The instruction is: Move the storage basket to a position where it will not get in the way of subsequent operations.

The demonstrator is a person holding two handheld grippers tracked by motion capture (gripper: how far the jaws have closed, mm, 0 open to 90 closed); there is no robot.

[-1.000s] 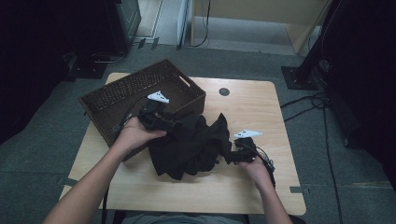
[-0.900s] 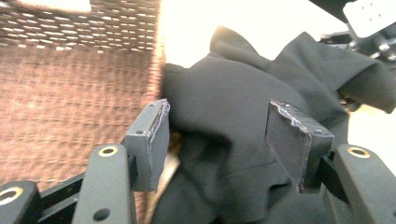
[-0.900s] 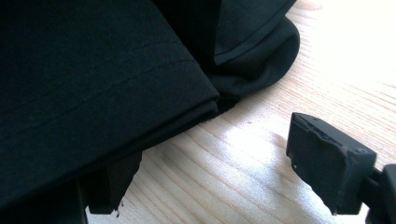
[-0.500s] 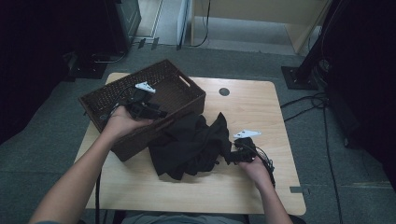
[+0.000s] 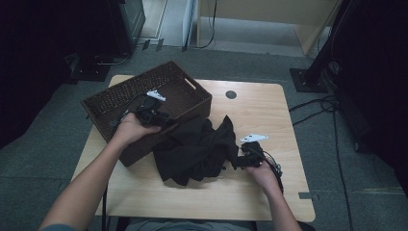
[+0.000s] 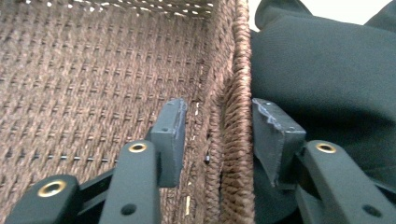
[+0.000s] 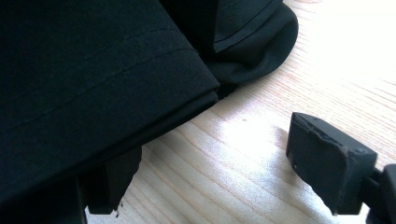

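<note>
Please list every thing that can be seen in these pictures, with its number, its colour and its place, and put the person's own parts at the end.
woven basket: one, dark brown, far left part of the table, partly over its edge.
black garment: one, black, crumpled on the table's middle, against the basket's near-right wall.
table: one, light wood, with a dark round cap near its far edge.
cables: several, black, on the grey floor to the right.
left gripper: one, black, jaws astride the basket's rim, one inside, one outside; they have just been closing.
right gripper: one, black, at the garment's right edge, jaws apart; cloth covers one jaw.
forearms: two, entering from the bottom.
</note>
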